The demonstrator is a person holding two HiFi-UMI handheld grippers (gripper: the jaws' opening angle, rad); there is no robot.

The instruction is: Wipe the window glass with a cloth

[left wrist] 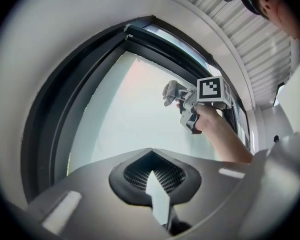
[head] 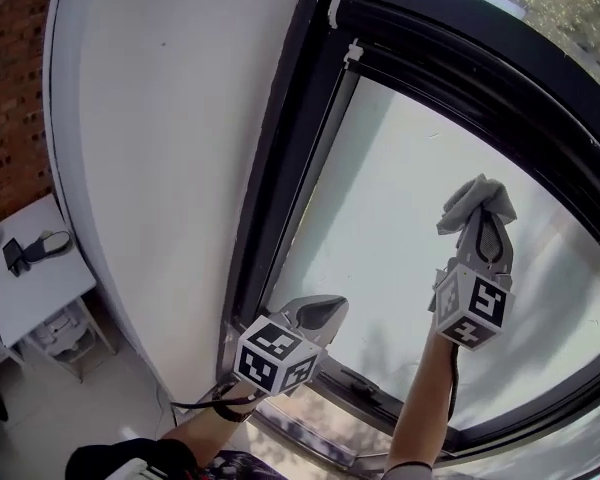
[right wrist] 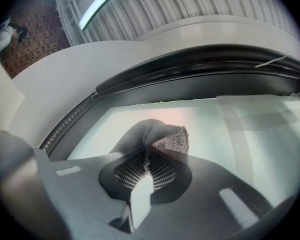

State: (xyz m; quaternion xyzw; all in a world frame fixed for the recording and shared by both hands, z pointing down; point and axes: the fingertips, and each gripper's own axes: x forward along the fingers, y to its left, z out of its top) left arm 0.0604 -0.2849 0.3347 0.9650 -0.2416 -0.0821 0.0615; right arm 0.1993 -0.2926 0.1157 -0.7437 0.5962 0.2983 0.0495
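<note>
Left gripper (head: 318, 315): hanging low beside the black frame (head: 280, 188), jaws sitting together on nothing, probably idling clear of the wiping.
Right gripper (head: 483, 236): reaching higher, jaws clamping a bunched grey cloth (head: 477, 201). The wad is protruding past the tips, so fabric rather than jaws is apparently pressing the window glass (head: 380, 198).
</note>
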